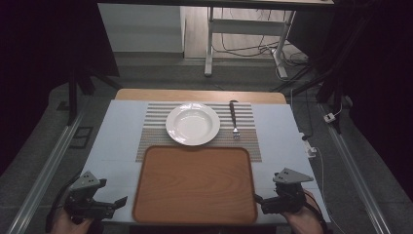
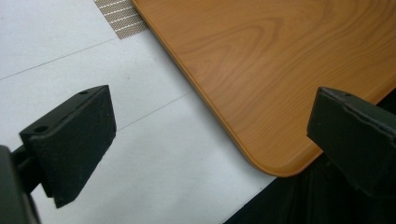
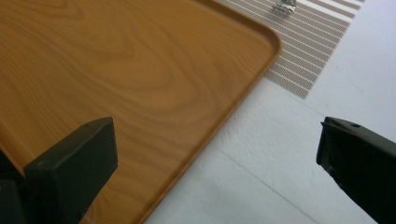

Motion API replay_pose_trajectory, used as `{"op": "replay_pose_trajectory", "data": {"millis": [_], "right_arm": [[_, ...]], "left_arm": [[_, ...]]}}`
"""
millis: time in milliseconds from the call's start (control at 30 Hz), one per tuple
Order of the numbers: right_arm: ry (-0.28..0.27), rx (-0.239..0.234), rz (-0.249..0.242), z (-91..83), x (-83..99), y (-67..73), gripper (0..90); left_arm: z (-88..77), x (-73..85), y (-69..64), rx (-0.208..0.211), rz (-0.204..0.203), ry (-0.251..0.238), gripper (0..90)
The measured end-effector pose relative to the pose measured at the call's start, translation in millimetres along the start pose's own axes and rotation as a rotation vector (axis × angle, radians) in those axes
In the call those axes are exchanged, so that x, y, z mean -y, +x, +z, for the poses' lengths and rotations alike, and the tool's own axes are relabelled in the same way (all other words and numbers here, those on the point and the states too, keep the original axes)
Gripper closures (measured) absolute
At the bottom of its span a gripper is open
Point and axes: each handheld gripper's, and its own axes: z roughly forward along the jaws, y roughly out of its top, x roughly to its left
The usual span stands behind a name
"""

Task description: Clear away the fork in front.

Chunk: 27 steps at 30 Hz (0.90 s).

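1. the left gripper (image 1: 119, 201) hovers at the near left corner of the table (image 1: 117, 146), its jaws spread wide with nothing between them; in the left gripper view (image 2: 205, 140) they straddle the near left corner of the wooden tray (image 2: 261, 70) without touching it.
2. the wooden tray (image 1: 195, 185) lies flat along the table's near edge, bare, its far edge overlapping the near edge of the striped placemat (image 1: 151, 131).
3. the white plate (image 1: 193, 124) sits empty in the middle of the placemat, just beyond the tray's far edge.
4. the fork (image 1: 234, 119) lies on the placemat's right side, just beside the plate, handle toward the table's far edge.
5. the right gripper (image 1: 257, 199) waits at the tray's near right corner, jaws likewise wide apart and empty; in the right gripper view (image 3: 215, 158) the tray's right rim (image 3: 224, 116) runs between them.
6. judgement: the work looks to be at its very start. both tools flank the tray, ready to close on its near corners, but neither has taken hold, and plate and fork lie untouched.
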Motion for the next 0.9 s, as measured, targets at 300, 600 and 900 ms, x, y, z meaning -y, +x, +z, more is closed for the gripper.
{"op": "replay_pose_trajectory", "data": {"millis": [300,600,900], "right_arm": [[0.06,0.007,-0.074,14.0,-11.4,9.0,0.0],[0.106,0.051,-0.161,29.8,-24.8,17.4,0.0],[0.159,0.052,-0.241,45.4,-31.3,22.4,0.0]], "left_arm": [[0.1,0.0,0.3,-0.001,-0.004,0.0,1.6],[0.1,0.0,0.5,-0.003,-0.007,0.0,1.6],[0.1,0.0,0.7,-0.002,-0.01,0.0,1.6]]}}
